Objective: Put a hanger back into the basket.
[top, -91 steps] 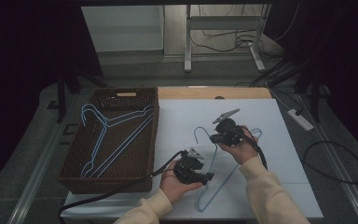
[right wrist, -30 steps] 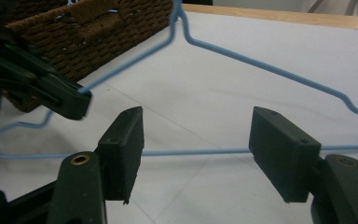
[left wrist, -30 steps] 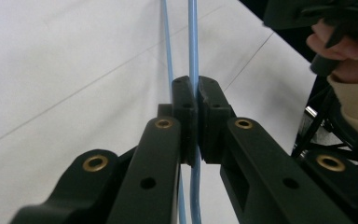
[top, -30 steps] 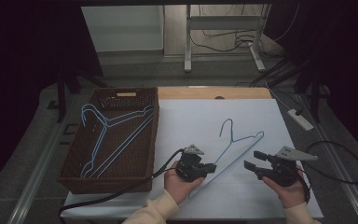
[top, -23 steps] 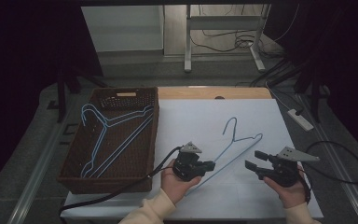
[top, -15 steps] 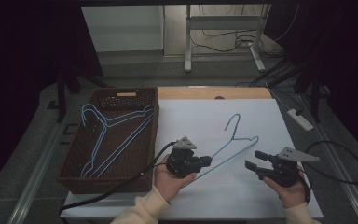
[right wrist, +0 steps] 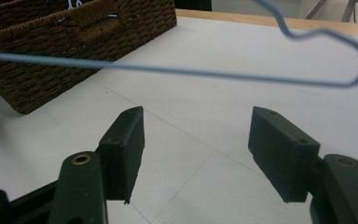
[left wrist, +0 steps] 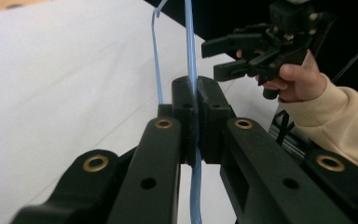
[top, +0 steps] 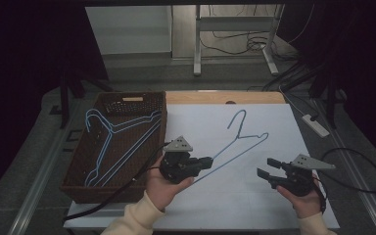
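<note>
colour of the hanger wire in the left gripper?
Light blue hanger, clearest in the left gripper view, clamped by the left gripper.

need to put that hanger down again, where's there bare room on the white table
The white sheet is bare between the left gripper and the right gripper, and along its far edge by the wooden strip. The blue hanger, clamped in the left gripper, hangs over the middle. The basket on the left is crowded with hangers.

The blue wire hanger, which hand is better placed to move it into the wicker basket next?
Probably the left. The left gripper is shut on the blue wire hanger and nearer the wicker basket; the right gripper is open, holding nothing.
</note>
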The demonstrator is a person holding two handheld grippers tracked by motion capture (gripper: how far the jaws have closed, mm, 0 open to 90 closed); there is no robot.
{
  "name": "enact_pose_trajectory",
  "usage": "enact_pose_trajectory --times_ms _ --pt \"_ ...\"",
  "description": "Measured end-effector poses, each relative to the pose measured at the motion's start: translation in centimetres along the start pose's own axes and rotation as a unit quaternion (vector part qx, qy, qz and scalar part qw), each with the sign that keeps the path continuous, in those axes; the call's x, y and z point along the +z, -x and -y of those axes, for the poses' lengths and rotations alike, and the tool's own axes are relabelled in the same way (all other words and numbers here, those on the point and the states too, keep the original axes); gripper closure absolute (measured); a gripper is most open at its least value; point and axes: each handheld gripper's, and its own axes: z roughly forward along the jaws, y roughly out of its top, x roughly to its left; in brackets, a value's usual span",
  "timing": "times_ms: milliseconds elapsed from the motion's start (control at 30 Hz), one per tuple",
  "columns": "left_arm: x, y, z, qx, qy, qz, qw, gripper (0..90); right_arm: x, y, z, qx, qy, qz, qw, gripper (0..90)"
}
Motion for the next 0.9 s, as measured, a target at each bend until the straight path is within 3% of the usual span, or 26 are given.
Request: enact_pose_trajectory --times_ms 167,367,900 --pt "-1.9 -0.6 -0.3 0.007 0.02 0.008 0.9997 86.5 0.1 0.1 0.1 0.003 -0.005 0.0 1.0 37.0" --pt "-4.2 -1.9 -0.2 0.008 0.032 -0.004 0.9994 86.5 0.1 0.3 0.1 0.003 -0.007 0.001 1.0 37.0" --pt "-10.8 -5.0 1.1 -0.01 0.091 -0.019 0.9956 86.5 0.5 0.4 0.3 0.001 -0.02 0.007 0.9998 35.9"
